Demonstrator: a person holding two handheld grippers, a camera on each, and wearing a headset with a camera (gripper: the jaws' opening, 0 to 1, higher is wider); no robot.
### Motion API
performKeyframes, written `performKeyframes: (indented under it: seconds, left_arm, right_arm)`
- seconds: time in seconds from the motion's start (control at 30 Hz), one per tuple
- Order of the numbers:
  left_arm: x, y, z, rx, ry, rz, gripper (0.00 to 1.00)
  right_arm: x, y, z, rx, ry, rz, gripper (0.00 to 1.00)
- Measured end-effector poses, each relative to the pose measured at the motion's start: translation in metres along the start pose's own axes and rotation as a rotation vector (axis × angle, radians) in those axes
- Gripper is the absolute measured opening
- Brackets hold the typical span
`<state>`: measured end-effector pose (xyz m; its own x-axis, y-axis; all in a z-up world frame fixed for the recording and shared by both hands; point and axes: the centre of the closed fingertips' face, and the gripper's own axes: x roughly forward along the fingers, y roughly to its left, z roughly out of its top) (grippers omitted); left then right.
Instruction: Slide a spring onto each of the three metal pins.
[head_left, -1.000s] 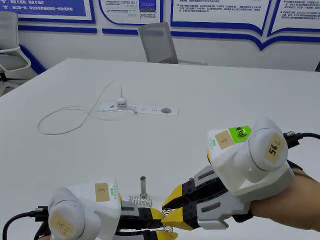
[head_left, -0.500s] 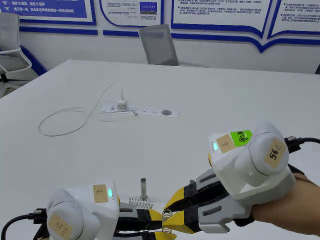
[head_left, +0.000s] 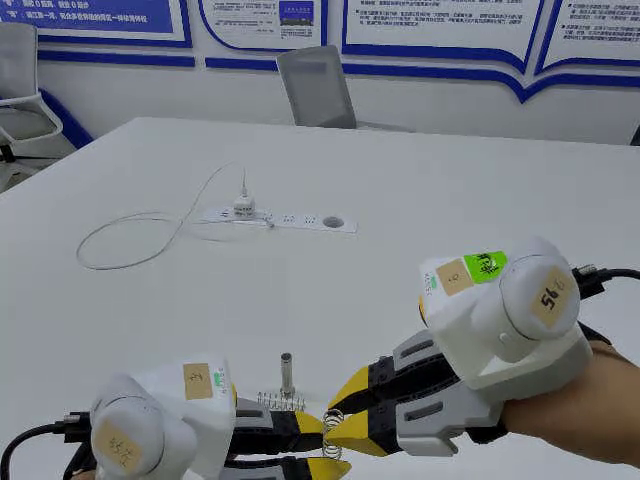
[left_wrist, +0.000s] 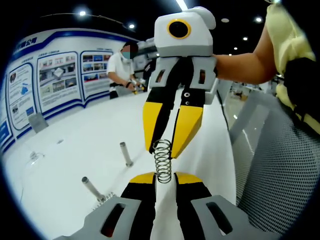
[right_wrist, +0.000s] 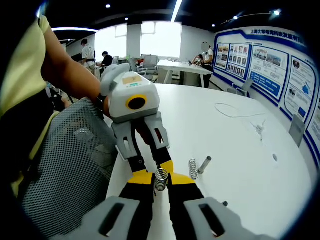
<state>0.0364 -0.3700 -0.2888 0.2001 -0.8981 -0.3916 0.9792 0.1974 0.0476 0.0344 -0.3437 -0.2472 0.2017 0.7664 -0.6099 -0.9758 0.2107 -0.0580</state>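
A small steel spring (head_left: 334, 420) hangs between both grippers just above the white table (head_left: 430, 200). My left gripper (left_wrist: 162, 178) is shut on the spring's (left_wrist: 162, 160) lower end. The right gripper (left_wrist: 164, 150) reaches in from the opposite side, its yellow fingers closed around the upper end. In the right gripper view the right gripper (right_wrist: 161, 178) pinches the spring (right_wrist: 160, 179), with the left gripper (right_wrist: 152, 165) facing it. A metal pin (head_left: 286, 370) stands upright just behind, a second spring (head_left: 280, 402) lying at its base. Two pins (left_wrist: 125, 153) (left_wrist: 91, 188) stand left of the jaws.
A white power strip (head_left: 290, 218) with a looping white cable (head_left: 130, 240) lies mid-table. A grey chair (head_left: 315, 88) stands at the far edge. A mesh chair back (right_wrist: 65, 165) is close behind the left gripper. People stand in the background (left_wrist: 122, 67).
Both grippers have stayed tip to tip; the spring between them has risen slightly. The pin and the spring at its base have not moved.
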Motion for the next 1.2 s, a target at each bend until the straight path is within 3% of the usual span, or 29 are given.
performKeyframes:
  seconds: [0.7, 1.2]
  left_arm:
    - [-0.018, 0.022, -0.004, -0.070, -0.020, 0.094, 0.34]
    - [-0.039, 0.043, -0.008, -0.105, -0.032, 0.172, 0.43]
  right_arm:
    - [-0.021, -0.024, -0.006, 0.031, -0.008, -0.072, 0.12]
    - [-0.043, -0.053, -0.007, 0.059, -0.023, -0.159, 0.12]
